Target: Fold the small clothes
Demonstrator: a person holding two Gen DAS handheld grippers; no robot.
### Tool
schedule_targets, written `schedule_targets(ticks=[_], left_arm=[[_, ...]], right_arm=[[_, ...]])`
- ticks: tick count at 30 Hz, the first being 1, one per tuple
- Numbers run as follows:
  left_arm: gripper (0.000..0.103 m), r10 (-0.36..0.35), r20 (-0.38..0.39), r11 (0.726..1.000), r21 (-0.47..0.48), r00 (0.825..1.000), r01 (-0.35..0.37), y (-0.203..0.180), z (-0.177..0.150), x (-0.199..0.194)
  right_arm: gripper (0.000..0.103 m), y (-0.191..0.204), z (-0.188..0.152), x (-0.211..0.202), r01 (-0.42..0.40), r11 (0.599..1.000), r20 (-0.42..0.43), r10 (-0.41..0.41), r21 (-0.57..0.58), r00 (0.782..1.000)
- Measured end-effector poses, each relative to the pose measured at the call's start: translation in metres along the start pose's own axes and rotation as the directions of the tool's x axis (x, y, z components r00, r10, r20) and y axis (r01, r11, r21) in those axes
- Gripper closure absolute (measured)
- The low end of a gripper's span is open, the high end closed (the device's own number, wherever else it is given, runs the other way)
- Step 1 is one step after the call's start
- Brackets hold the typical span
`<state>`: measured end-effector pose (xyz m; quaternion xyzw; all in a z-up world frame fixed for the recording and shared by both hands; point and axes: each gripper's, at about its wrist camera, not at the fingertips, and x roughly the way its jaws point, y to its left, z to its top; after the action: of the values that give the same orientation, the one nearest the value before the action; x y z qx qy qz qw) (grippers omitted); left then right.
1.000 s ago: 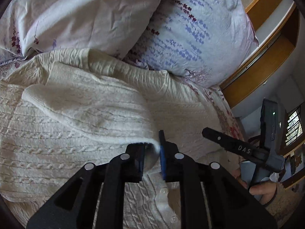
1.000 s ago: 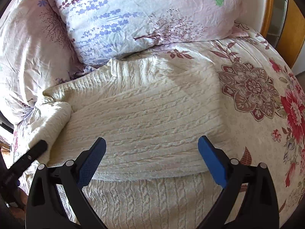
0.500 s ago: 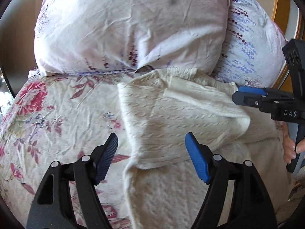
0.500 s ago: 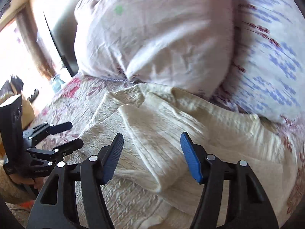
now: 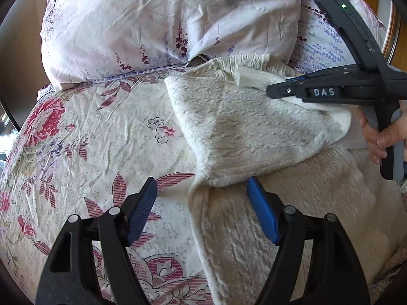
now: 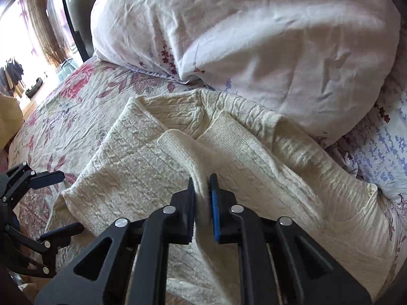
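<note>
**Right jaws pinched on the sweater, left jaws wide above its corner**

Biggest thing in front of me: the bed (image 5: 84, 152), spread with a floral cover in pink and red. Against its head sits the large pale pillow (image 5: 157, 17), and a second pillow with blue sprigs (image 6: 381, 150) leans just beside it on the right.

The cream cable-knit sweater (image 5: 244, 132) lies on the bed cover, right below the pale pillow, its top edge touching the pillow's lower seam. It is partly folded: one flap lies doubled over the body of the knit, and a sleeve (image 6: 183, 147) crosses the top layer toward me.

Now my right gripper (image 6: 202, 193). The jaws are pressed nearly together, with a ridge of the sweater's knit squeezed between the pads. From the other side I can see the same tool reaching in over the sweater's right half, the person's hand (image 5: 379, 134) wrapped round its handle.

My left gripper (image 5: 203, 203) hangs over the sweater's near left corner, jaws well apart and gripping nothing. One finger is above the bare bed cover; the other is above the knit, and the corner of the folded flap sits between them, untouched by either pad.
</note>
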<state>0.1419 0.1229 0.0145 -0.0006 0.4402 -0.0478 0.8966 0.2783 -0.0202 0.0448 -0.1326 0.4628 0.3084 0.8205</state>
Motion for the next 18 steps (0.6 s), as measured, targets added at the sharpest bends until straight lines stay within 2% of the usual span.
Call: schedule_targets(ticks=[3,6,9,11,13,14,17,18], left_arm=[[0.03,0.014,-0.004,1.0,-0.017,1.0,-0.014,0.003,0.0,0.003],[0.03,0.027,-0.006,0.999,-0.034,1.0,-0.027,0.005,0.0,0.005],[0.03,0.036,-0.009,0.998,-0.047,0.999,-0.036,0.007,0.0,0.006],[0.03,0.037,-0.012,0.998,-0.053,0.999,-0.038,0.007,0.0,0.006],[0.03,0.036,-0.016,0.998,-0.057,0.999,-0.037,0.008,0.002,0.009],[0.03,0.035,-0.017,0.997,-0.062,0.999,-0.036,0.009,0.002,0.009],[0.028,0.033,-0.021,0.997,-0.072,0.999,-0.035,0.01,0.002,0.009],[0.028,0.034,-0.023,0.997,-0.072,0.999,-0.035,0.01,0.002,0.01]], right_arm=[[0.095,-0.025,-0.004,-0.021,0.002,0.994,0.065,-0.01,0.109,0.998],[0.095,-0.061,-0.017,-0.053,-0.012,0.968,0.155,-0.029,0.252,0.987],[0.095,-0.101,-0.042,-0.092,-0.02,0.913,0.25,-0.091,0.408,0.964],[0.095,-0.127,-0.071,-0.118,-0.016,0.854,0.286,-0.157,0.521,0.945],[0.095,-0.147,-0.103,-0.131,-0.003,0.789,0.266,-0.204,0.615,0.942],[0.095,-0.155,-0.121,-0.131,0.008,0.757,0.234,-0.212,0.653,0.949],[0.095,-0.166,-0.17,-0.113,0.05,0.697,0.101,-0.175,0.716,0.979],[0.094,-0.168,-0.184,-0.108,0.039,0.669,0.076,-0.143,0.742,0.987]])
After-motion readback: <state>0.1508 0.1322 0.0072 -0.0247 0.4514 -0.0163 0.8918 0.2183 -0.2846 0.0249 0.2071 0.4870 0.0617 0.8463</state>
